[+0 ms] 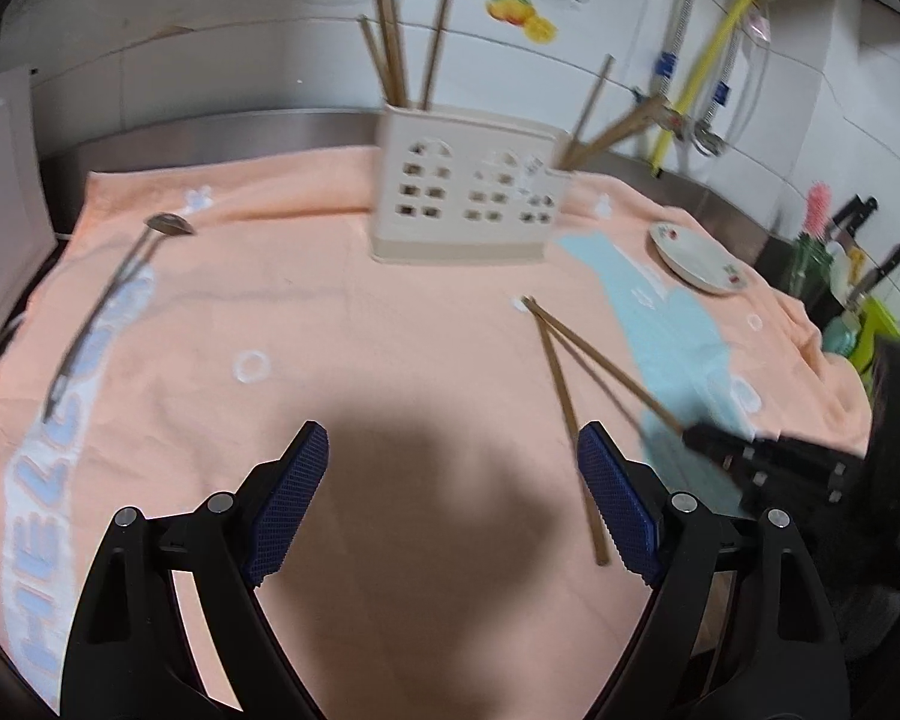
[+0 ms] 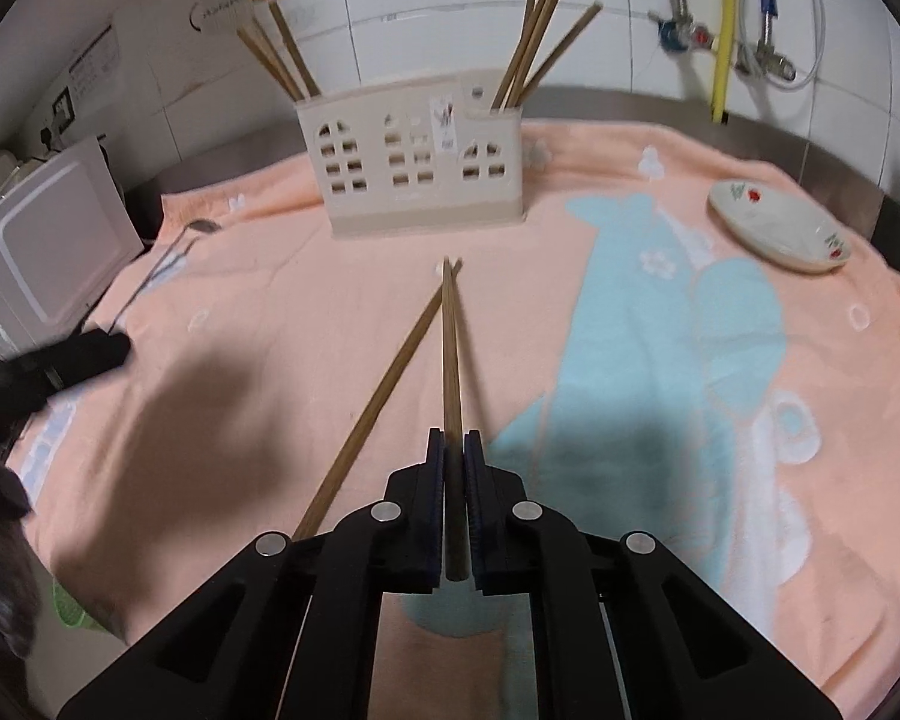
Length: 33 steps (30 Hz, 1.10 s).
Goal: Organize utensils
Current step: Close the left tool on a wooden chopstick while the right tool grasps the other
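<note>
Right tongs [image 2: 455, 450] clamp 1 chopstick [image 2: 450, 348]; left tongs [image 1: 453, 501] gape wide, empty; towel [image 1: 390, 312] lettering unreadable.

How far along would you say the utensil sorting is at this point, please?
Mostly done: chopsticks already stand in both end compartments of the holder. In hand: the right gripper is shut on one chopstick. Left: the loose chopstick beside it and the spoon on the towel; the left gripper is open.

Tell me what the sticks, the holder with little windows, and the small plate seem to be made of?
Chopstick: probably wood or bamboo, matte brown. Holder: likely plastic, smooth cream, moulded cut-outs. Plate: seemingly glazed ceramic, glossy white with printed flowers.
</note>
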Tool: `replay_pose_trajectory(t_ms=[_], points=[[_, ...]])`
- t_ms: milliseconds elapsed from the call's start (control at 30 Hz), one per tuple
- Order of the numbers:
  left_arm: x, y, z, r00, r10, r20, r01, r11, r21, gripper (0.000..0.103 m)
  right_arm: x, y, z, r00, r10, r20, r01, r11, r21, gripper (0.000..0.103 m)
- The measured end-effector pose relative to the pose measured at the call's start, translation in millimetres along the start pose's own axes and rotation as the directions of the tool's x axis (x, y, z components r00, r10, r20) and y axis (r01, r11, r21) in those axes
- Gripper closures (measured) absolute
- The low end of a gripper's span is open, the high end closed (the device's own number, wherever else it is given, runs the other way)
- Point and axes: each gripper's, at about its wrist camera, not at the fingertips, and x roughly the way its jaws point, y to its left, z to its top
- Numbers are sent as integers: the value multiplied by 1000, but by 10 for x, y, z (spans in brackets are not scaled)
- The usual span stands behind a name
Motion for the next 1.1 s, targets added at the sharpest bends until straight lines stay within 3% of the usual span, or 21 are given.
replay_pose_trajectory(t_ms=[200, 367, 567, 900, 1100], points=[[206, -285, -165, 996, -71, -60, 73, 997, 34, 29, -256, -80, 138, 998, 8, 61, -6, 999, -36, 97], [477, -509, -286, 982, -127, -138, 135, 990, 48, 54, -440, -114, 238, 994, 22, 105, -16, 998, -63, 97], [721, -685, -337, 971, -143, -189, 156, 986, 56, 79, -609, -148, 367, 989, 28, 146, -14, 995, -97, 97], [913, -729, -319, 973, -101, -210, 115, 992, 55, 82, -752, -235, 451, 984, 36, 174, -17, 994, -105, 96], [947, -743, -293, 977, -48, -209, 65, 995, 73, 94, -797, -229, 484, 983, 33, 183, -11, 993, -118, 96]])
